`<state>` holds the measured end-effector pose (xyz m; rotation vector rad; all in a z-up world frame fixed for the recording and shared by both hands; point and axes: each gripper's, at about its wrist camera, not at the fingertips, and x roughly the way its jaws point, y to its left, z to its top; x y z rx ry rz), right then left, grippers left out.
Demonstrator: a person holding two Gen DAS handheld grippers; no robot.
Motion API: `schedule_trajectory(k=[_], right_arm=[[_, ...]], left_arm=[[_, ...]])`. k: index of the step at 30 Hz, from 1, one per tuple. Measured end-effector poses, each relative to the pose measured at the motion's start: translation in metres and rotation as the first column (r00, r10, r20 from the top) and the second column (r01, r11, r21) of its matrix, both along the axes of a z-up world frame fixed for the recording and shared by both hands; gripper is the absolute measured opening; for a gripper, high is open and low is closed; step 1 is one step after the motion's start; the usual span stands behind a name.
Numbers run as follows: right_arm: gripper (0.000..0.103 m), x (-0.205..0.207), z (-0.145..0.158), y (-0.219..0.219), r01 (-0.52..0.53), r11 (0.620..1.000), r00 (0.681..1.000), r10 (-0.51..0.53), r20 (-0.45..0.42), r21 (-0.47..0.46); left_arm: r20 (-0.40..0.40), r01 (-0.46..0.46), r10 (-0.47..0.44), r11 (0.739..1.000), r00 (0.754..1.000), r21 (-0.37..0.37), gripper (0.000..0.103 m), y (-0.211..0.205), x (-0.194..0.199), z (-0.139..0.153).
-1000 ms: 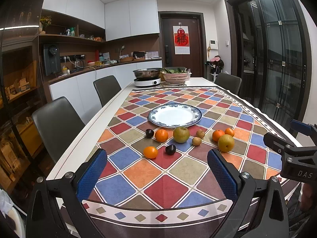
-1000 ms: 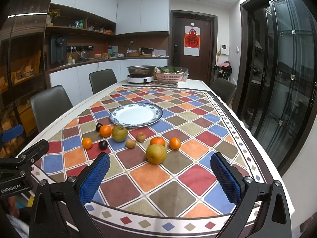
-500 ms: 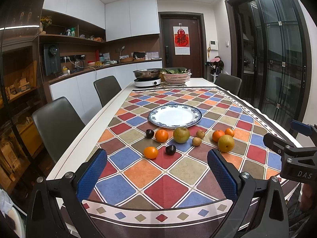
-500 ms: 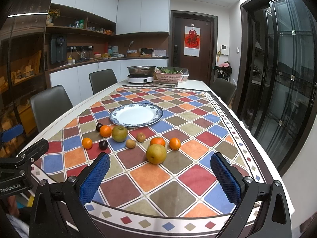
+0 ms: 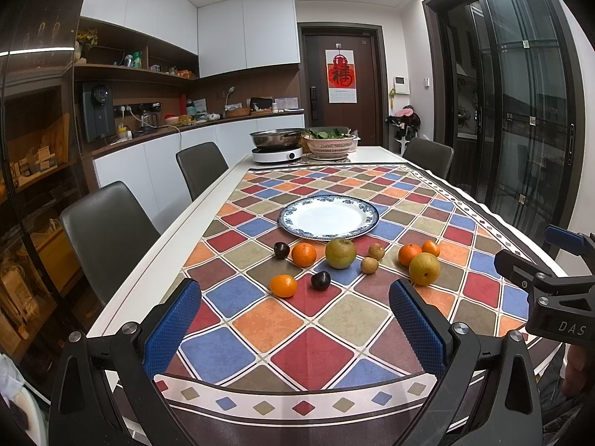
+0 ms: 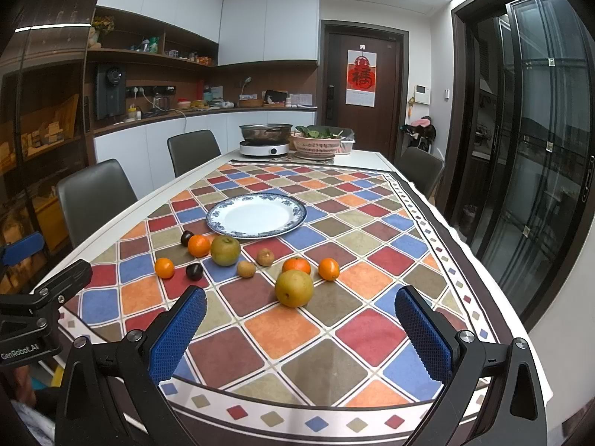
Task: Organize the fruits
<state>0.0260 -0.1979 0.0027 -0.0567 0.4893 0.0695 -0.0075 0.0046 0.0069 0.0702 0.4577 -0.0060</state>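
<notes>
An empty white plate with a blue rim (image 5: 328, 217) (image 6: 256, 216) sits mid-table. In front of it lie loose fruits: two greenish-yellow pears (image 5: 340, 253) (image 5: 424, 268), several oranges (image 5: 283, 285) (image 5: 304, 254), two dark plums (image 5: 320, 280) (image 5: 281, 250) and two small brown fruits (image 5: 369, 264). In the right wrist view the nearest pear (image 6: 294, 288) lies ahead of my right gripper (image 6: 299, 317). My left gripper (image 5: 293, 314) is open and empty above the near table edge, short of the fruits. My right gripper is open and empty too.
A colourful checked tablecloth (image 5: 308, 319) covers the long table. At the far end stand a pan on a hotplate (image 5: 277, 145) and a pink basket of greens (image 5: 331, 143). Grey chairs (image 5: 108, 230) line the left side. Glass doors are on the right.
</notes>
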Motion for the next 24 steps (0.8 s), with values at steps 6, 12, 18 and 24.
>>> schedule_trajectory(k=[6,12,18,24], right_arm=[[0.102,0.0,0.0,0.0,0.0,1.0,1.0,0.0,0.0,-0.001],[0.102,-0.002,0.0,0.002,0.0,1.0,1.0,0.0,-0.004,-0.002],[0.102,0.008,-0.003,0.003,-0.012,1.0,0.999,0.011,-0.031,-0.007],[0.102,0.022,-0.011,0.002,-0.024,1.0,0.998,0.023,-0.061,-0.016]], left_arm=[[-0.001,-0.001,0.001,1.0,1.0,-0.001,0.103,0.001,-0.001,0.0],[-0.007,-0.002,0.002,1.0,1.0,0.004,0.103,0.002,0.001,0.002],[-0.02,0.002,-0.001,1.0,1.0,0.012,0.103,0.002,0.009,0.0],[-0.039,0.034,-0.032,0.998,0.999,0.053,0.094,-0.005,0.024,-0.007]])
